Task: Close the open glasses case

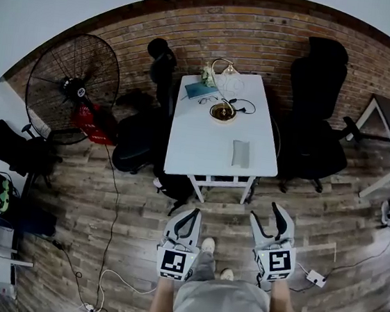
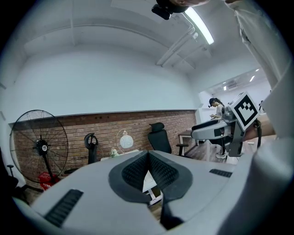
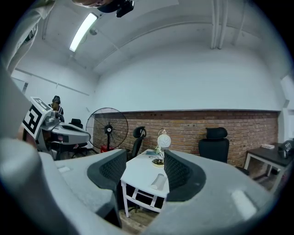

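Brick wall [image 1: 196, 26] and wooden floor [image 1: 92, 196] surround a white table [image 1: 203, 146] that stands in front of the person. On the table's near end, towards its right edge, lies the glasses case [image 1: 241, 153], a small, pale grey, long shape. In the head view it is too small to read the lid. In the right gripper view the case [image 3: 158, 181] looks perhaps like a shallow open shell, but I am not sure.

At the table's far end stand a lamp [image 1: 226, 68], a teal book [image 1: 199, 91] and a round bowl [image 1: 222, 112]; the small things beside them are hard to make out. Left of the table is a big fan [image 1: 72, 82], and right of it a black chair [image 1: 313, 130].

Both grippers are short of the table's near end, well apart from the case. The left gripper [image 1: 192, 212] [image 2: 148, 165] has its jaws pressed together, holding nothing. The right gripper [image 1: 267, 214] [image 3: 144, 158] has its jaws wide apart and empty. Of the person only the torso and shoes [image 1: 207, 245] show, cut off by the lower edge.
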Tool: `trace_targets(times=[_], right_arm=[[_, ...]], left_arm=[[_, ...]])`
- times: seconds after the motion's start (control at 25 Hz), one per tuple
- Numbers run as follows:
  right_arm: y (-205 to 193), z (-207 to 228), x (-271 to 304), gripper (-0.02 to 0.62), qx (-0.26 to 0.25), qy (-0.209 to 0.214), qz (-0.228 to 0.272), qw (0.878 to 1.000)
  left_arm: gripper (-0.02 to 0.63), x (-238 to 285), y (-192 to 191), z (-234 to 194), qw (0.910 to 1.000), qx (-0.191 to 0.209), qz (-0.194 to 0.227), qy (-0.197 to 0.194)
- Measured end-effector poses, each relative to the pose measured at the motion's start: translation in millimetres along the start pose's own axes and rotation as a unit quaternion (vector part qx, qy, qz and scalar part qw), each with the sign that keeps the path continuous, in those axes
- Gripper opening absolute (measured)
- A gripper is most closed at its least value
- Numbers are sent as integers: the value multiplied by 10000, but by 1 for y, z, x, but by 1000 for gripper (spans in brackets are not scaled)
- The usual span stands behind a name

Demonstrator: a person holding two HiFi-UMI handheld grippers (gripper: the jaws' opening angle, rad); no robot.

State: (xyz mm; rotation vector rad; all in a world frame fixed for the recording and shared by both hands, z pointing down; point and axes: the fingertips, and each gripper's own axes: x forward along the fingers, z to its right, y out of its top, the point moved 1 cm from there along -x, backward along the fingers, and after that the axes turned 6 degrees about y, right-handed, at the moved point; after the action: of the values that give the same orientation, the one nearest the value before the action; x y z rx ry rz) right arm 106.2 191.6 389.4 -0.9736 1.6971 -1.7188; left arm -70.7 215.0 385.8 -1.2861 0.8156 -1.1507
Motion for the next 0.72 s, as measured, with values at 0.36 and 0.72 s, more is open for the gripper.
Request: trace_targets(times=[0.36, 0.72], right_arm=[[-3, 6, 35, 258, 40, -130, -81, 9999], [-2, 15, 70, 258, 25, -193, -91, 9998]], left_arm=[[5, 31, -3, -22, 9997, 75, 109, -213], [5, 61, -10, -43, 9996, -30, -38, -296]])
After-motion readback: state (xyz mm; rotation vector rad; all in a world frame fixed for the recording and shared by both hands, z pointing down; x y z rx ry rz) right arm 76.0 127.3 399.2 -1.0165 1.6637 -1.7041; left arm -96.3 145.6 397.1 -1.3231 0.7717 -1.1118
